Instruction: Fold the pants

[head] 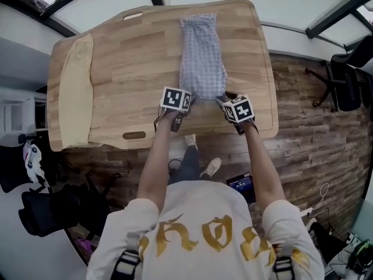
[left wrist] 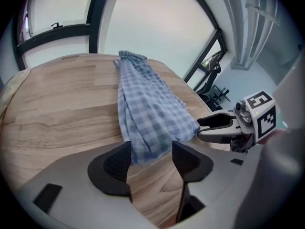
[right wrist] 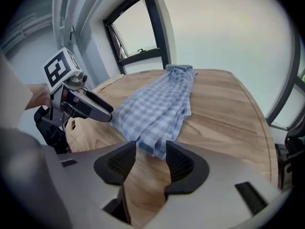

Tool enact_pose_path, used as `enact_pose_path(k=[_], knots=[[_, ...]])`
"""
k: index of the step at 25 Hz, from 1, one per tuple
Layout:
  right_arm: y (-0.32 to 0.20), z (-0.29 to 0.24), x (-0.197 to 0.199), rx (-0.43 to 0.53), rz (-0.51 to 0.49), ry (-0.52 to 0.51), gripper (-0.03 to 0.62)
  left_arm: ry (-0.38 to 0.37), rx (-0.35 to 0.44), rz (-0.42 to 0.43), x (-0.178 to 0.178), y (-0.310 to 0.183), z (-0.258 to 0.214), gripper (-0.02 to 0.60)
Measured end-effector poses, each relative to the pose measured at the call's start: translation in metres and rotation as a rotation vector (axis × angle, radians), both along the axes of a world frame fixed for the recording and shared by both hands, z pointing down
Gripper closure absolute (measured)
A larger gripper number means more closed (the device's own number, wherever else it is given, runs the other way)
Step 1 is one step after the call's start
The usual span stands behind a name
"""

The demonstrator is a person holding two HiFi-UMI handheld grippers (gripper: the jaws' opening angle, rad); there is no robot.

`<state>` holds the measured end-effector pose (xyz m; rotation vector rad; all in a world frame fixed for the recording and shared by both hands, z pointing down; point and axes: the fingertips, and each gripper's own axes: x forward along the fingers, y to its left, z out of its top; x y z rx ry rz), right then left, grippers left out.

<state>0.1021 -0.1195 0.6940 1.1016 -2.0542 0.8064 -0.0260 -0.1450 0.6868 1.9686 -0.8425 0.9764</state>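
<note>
Blue-and-white checked pants (head: 201, 57) lie folded into a long narrow strip on the wooden table (head: 128, 57), running away from me. My left gripper (head: 186, 102) is at the near left corner of the strip and my right gripper (head: 225, 101) at the near right corner. In the left gripper view the jaws (left wrist: 151, 151) stand apart, with the near hem of the pants (left wrist: 147, 113) lying between the tips and no pad pressing on it. The right gripper (right wrist: 150, 151) is likewise open over the hem of the pants (right wrist: 157, 109), just above the wood.
A pale yellow cloth (head: 76, 92) lies along the table's left end. The table's near edge (head: 175, 142) runs just behind the grippers. A black office chair (head: 347, 77) stands to the right on the wood-plank floor, and windows run behind the table's far edge.
</note>
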Motion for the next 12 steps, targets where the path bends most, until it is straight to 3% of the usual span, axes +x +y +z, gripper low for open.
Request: enact_pose_path(k=[3, 6, 9, 12], knots=[[-0.003, 0.009, 0.001, -0.003, 0.022, 0.022, 0.377, 0.007, -0.030, 0.018, -0.001, 0.003, 0.012, 0.322], [-0.002, 0.016, -0.001, -0.009, 0.024, 0.054, 0.432, -0.012, -0.034, 0.022, 0.000, 0.004, 0.021, 0.325], [-0.002, 0.012, -0.003, 0.016, 0.018, 0.065, 0.535, -0.009, -0.003, 0.007, 0.003, 0.001, 0.019, 0.425], [-0.003, -0.002, -0.004, 0.045, 0.053, 0.020, 0.549, 0.007, 0.042, 0.011, 0.006, 0.001, 0.007, 0.482]])
